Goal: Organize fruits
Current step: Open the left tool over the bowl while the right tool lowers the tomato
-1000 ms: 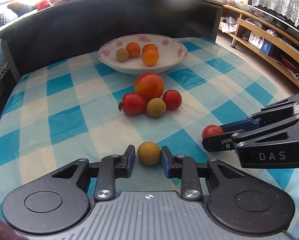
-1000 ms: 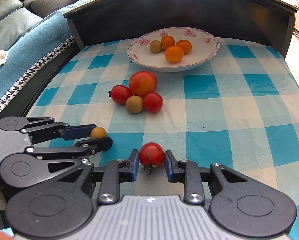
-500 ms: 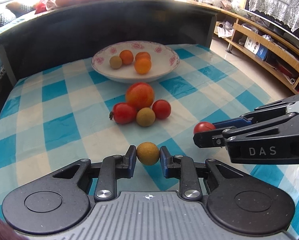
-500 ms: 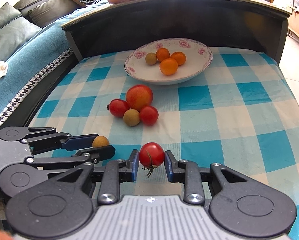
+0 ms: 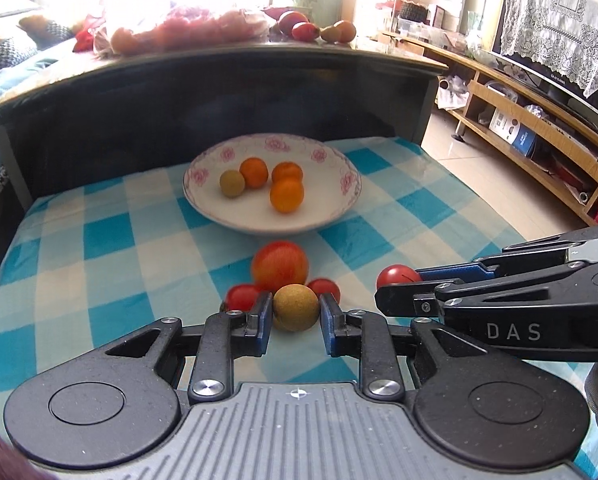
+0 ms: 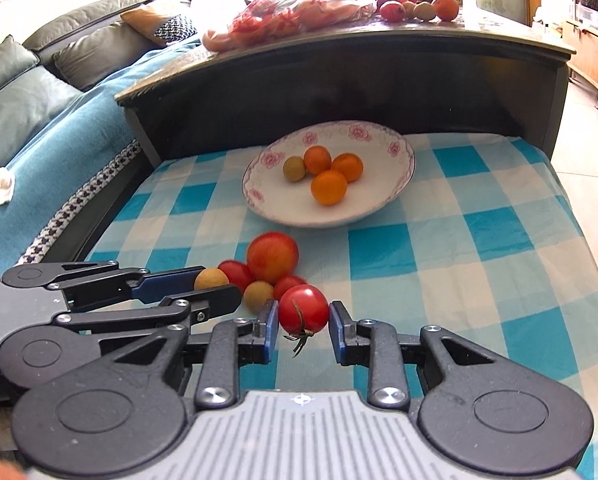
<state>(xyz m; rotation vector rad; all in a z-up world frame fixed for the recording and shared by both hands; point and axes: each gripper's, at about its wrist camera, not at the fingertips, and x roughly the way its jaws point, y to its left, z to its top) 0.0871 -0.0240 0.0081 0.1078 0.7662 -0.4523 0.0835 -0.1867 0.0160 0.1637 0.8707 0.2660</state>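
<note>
Longan (image 5: 294, 307) pinched in left claw (image 5: 293, 316), tomato (image 6: 303, 309) in right claw (image 6: 303, 322)

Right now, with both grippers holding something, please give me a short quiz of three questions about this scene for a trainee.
1. True or false: the right gripper holds a red tomato.
2. What does the left gripper hold?
A) an orange
B) a brown longan
C) nothing
3. How many fruits lie in the flowered bowl?

Key: 1 true; 2 B; 3 four.
</note>
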